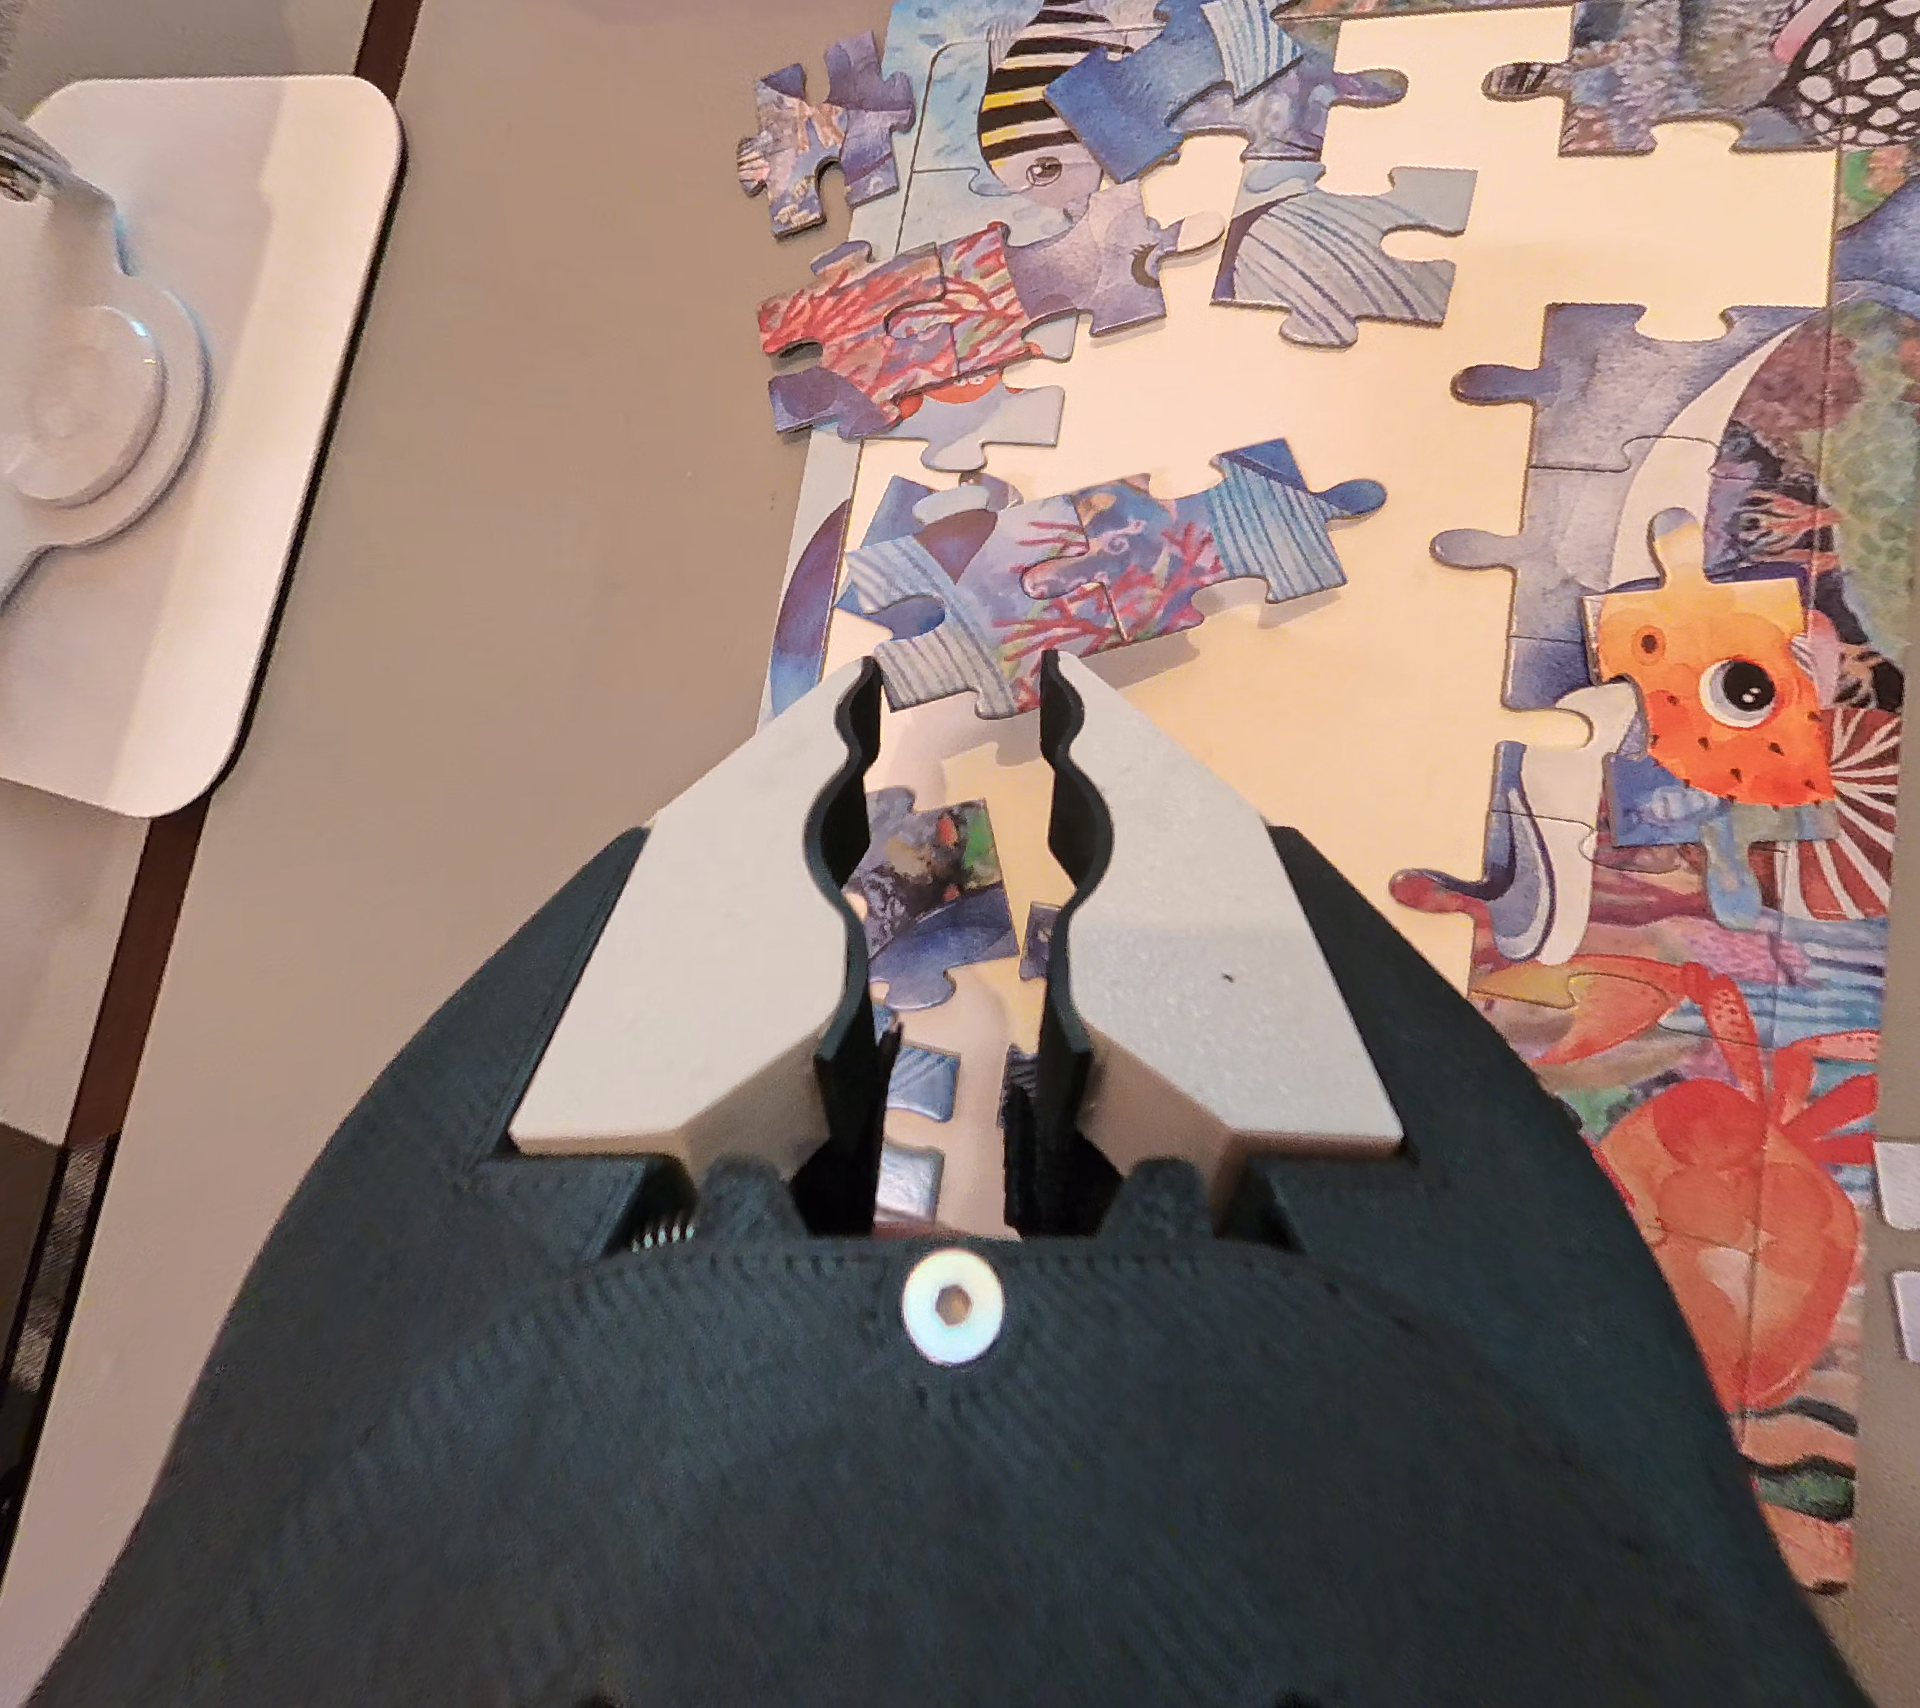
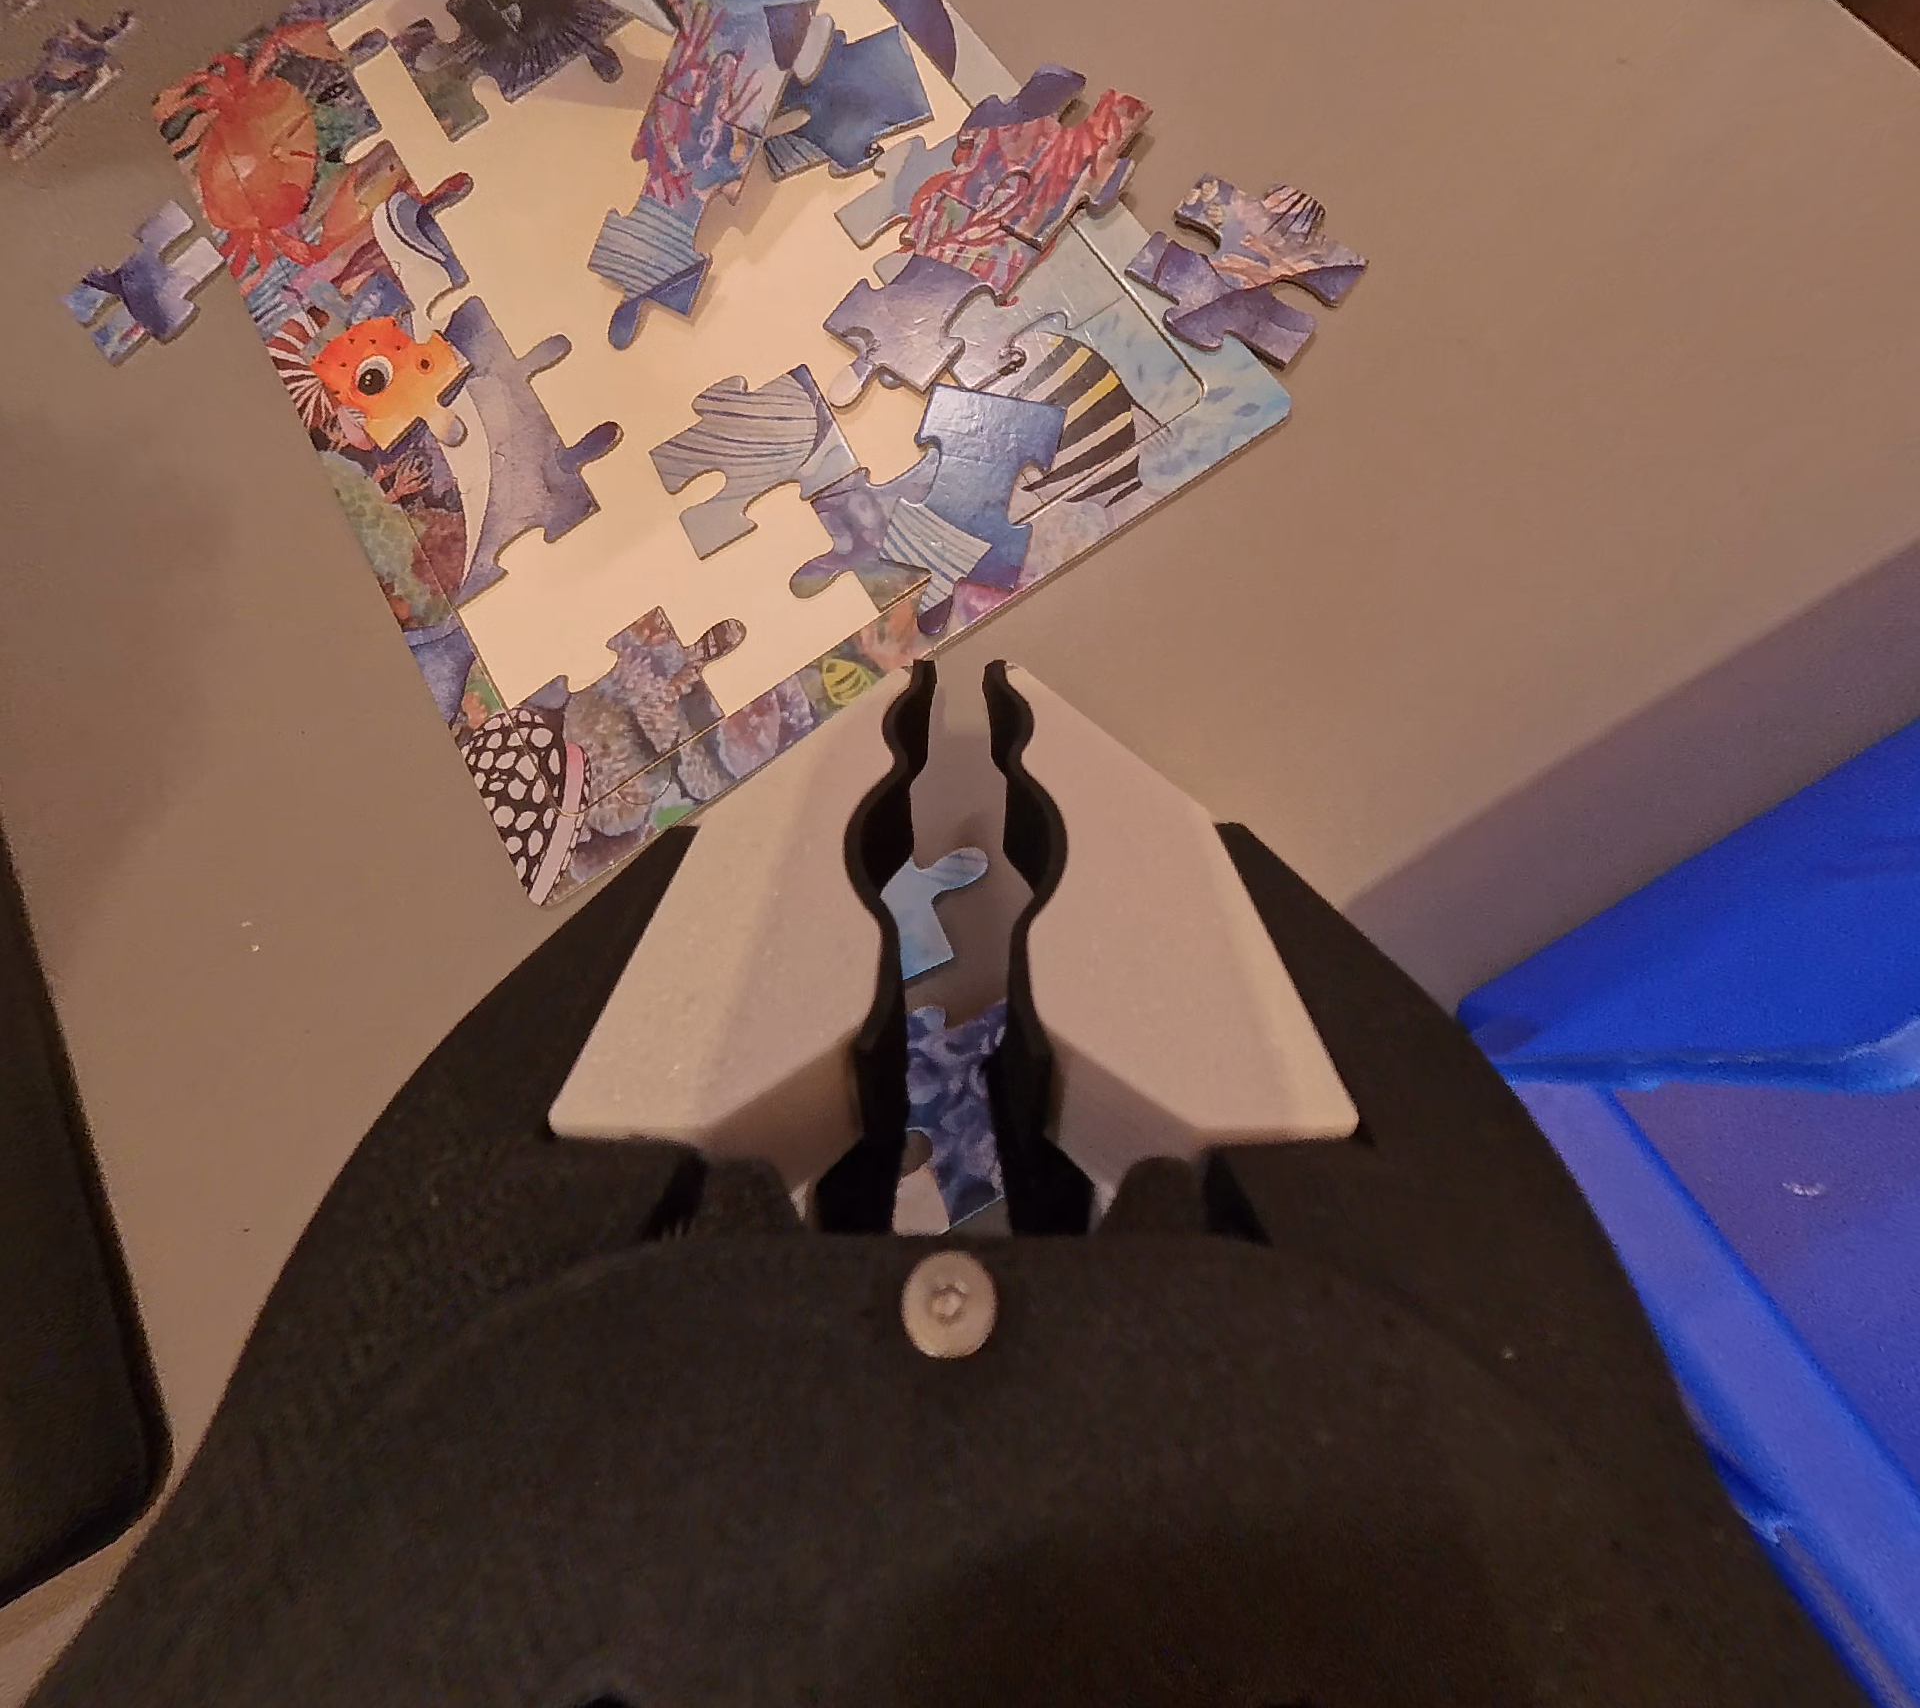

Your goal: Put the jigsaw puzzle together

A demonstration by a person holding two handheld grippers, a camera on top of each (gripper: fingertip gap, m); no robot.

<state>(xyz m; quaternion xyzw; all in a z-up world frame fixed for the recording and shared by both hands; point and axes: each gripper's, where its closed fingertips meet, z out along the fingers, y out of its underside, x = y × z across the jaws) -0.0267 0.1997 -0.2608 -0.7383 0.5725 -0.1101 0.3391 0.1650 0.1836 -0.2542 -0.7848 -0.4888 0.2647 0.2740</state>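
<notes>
Half built, the jigsaw puzzle (image 1: 1351, 453) on its backing tray, flat on the grey tabletop (image 1: 582, 432), with the crab and orange fish side filled in and a wide cream gap across the middle. Lying loose in that gap, a joined strip of coral pieces (image 1: 1101, 578), skewed and not seated, with more unseated pieces toward the far left corner by the striped fish. Left claw (image 1: 961, 671) poised low at the near end of the strip, jaws parted by a modest gap, nothing pinched between them; contact with the strip's end hard to judge from either view. Right claw (image 2: 961, 671) hanging just off the tray's edge near the spotted fish, jaws only narrowly apart and empty, a pale blue piece (image 2: 930, 905) and a darker one visible on the tabletop beneath. Probably thin, light, stiff card, easy to slide on the smooth tray yet awkward to lift from flat; joints in the strip likely to part if raised by one end. Best taken by an overhanging edge or tab, or nudged sideways into place, then pressed down gently. Blue bin (image 2: 1714, 1087) at the right, well clear.
</notes>
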